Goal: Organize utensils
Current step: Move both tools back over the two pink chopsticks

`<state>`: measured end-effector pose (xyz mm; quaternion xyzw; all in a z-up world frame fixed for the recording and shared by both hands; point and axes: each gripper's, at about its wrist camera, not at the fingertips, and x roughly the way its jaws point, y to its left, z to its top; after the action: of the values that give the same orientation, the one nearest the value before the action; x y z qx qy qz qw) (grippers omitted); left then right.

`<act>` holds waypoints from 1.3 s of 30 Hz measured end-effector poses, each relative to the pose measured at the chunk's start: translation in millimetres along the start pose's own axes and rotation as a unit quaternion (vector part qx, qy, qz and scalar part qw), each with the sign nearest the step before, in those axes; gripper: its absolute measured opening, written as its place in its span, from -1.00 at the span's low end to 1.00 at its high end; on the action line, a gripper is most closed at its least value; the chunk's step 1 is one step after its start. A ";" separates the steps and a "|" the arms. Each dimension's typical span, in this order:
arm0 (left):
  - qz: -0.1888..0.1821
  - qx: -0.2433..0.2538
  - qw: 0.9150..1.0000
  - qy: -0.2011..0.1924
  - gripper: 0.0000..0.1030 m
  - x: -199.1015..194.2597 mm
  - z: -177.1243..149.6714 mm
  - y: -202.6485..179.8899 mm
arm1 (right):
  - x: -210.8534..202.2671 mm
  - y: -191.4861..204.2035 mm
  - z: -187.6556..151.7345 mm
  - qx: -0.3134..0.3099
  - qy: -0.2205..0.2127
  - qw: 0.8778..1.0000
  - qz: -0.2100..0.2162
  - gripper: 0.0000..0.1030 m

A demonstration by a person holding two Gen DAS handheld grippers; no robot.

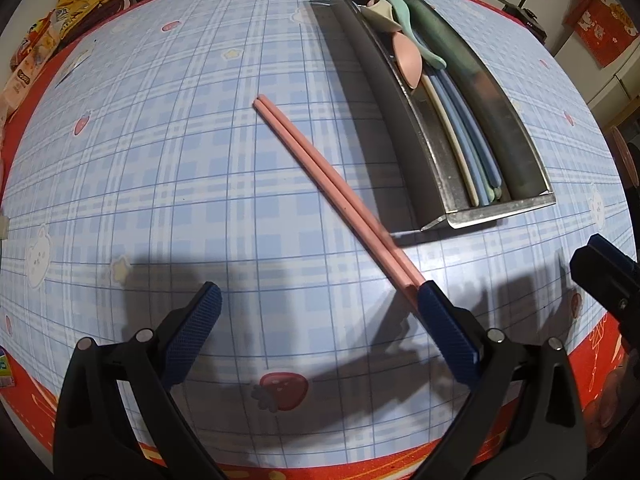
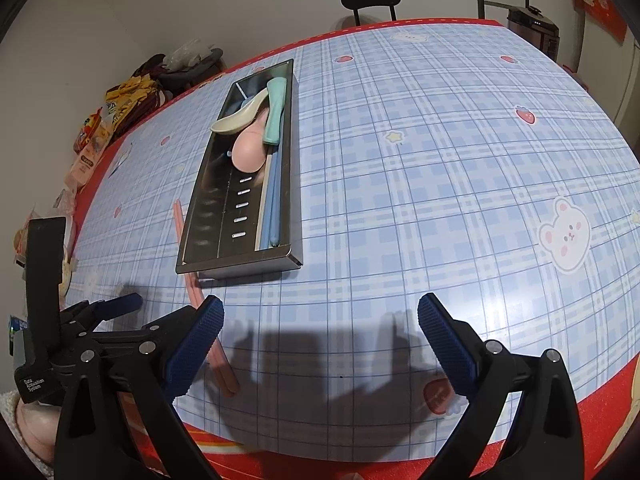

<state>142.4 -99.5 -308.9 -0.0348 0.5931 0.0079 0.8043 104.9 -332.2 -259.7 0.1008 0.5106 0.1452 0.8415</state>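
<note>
A pair of pink chopsticks lies diagonally on the plaid tablecloth, left of a steel utensil tray. The tray holds pink, cream and teal spoons and blue and cream chopsticks. My left gripper is open; its right finger sits over the near end of the pink chopsticks. My right gripper is open and empty above the table, in front of the tray. The pink chopsticks show partly beside its left finger. The left gripper appears at the left of the right wrist view.
Snack packets and bags are piled at the table's far left edge. A black chair stands behind the table. The red table border runs along the near edge. The right gripper shows at the right edge of the left wrist view.
</note>
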 end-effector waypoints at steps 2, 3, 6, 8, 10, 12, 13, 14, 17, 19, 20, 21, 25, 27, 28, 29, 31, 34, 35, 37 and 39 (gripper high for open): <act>0.000 -0.001 1.000 0.000 0.89 -1.1 0.2 -0.1 | 1.7 0.4 0.9 -0.001 0.002 1.000 0.001 0.86; 0.001 0.000 1.000 0.000 0.90 -1.0 0.3 -0.2 | 2.1 0.6 0.9 -0.001 0.003 1.000 0.002 0.86; 0.002 0.000 1.000 0.000 0.90 0.8 2.0 0.8 | 4.0 1.2 0.5 -0.003 0.007 1.000 0.004 0.86; 0.003 0.003 1.000 -0.001 0.90 1.3 3.0 0.5 | 5.3 1.8 -0.1 -0.003 0.009 1.000 0.006 0.86; 0.004 0.003 1.000 -0.002 0.91 1.6 3.4 0.0 | 6.0 2.3 -0.7 -0.003 0.010 1.000 0.008 0.86; 0.004 0.004 1.000 -0.004 0.91 1.7 2.9 0.5 | 6.7 2.7 -1.0 -0.004 0.011 1.000 0.008 0.86; 0.004 0.005 1.000 -0.003 0.91 1.9 3.2 1.0 | 6.8 2.5 -1.0 -0.005 0.011 1.000 0.008 0.86; 0.004 0.005 1.000 -0.003 0.91 1.8 3.1 1.4 | 6.7 2.4 -1.1 -0.004 0.011 1.000 0.008 0.86; 0.004 0.004 1.000 -0.003 0.91 1.5 4.4 0.4 | 6.4 2.8 -1.0 -0.005 0.011 1.000 0.008 0.86; 0.004 0.002 1.000 -0.003 0.91 1.1 4.6 0.3 | 6.3 3.4 -0.9 -0.005 0.010 1.000 0.009 0.86; 0.004 0.003 1.000 -0.004 0.91 1.0 3.6 0.4 | 6.3 3.6 -0.9 -0.006 0.010 1.000 0.009 0.86; 0.004 0.004 1.000 -0.004 0.91 0.8 4.0 0.2 | 6.1 3.8 -1.0 -0.006 0.010 1.000 0.009 0.86; 0.003 0.005 1.000 -0.002 0.91 0.8 2.8 1.4 | 5.1 3.8 -1.6 -0.003 0.011 1.000 0.011 0.86; 0.003 0.005 1.000 0.000 0.91 0.4 1.8 2.9 | 4.8 4.1 -1.8 -0.003 0.012 1.000 0.011 0.86; 0.003 0.004 1.000 0.001 0.91 0.0 1.6 3.9 | 4.9 4.3 -2.0 -0.004 0.013 1.000 0.012 0.86; 0.003 0.003 1.000 0.001 0.91 -0.2 1.6 4.8 | 4.9 4.6 -2.5 -0.004 0.013 1.000 0.013 0.86; 0.002 0.001 1.000 0.002 0.91 -0.2 1.9 6.2 | 6.3 5.0 -3.8 -0.002 0.017 1.000 0.013 0.86; 0.004 0.001 1.000 0.005 0.91 0.9 2.9 7.8 | 9.7 4.1 -5.7 0.003 0.024 1.000 0.015 0.86; 0.005 0.001 1.000 0.006 0.91 1.7 3.7 8.2 | 10.6 4.2 -6.0 0.003 0.026 1.000 0.016 0.86; 0.007 0.002 1.000 0.005 0.91 3.1 5.6 8.5 | 11.2 5.2 -6.4 0.002 0.028 0.999 0.020 0.86; 0.016 0.005 1.000 0.008 0.89 4.6 7.3 7.5 | 11.0 6.3 -6.5 -0.001 0.029 0.999 0.022 0.85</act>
<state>150.3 -91.6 -311.5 -0.0211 0.5997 0.0175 0.7998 103.0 -322.3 -269.8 0.1070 0.5325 0.1668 0.8229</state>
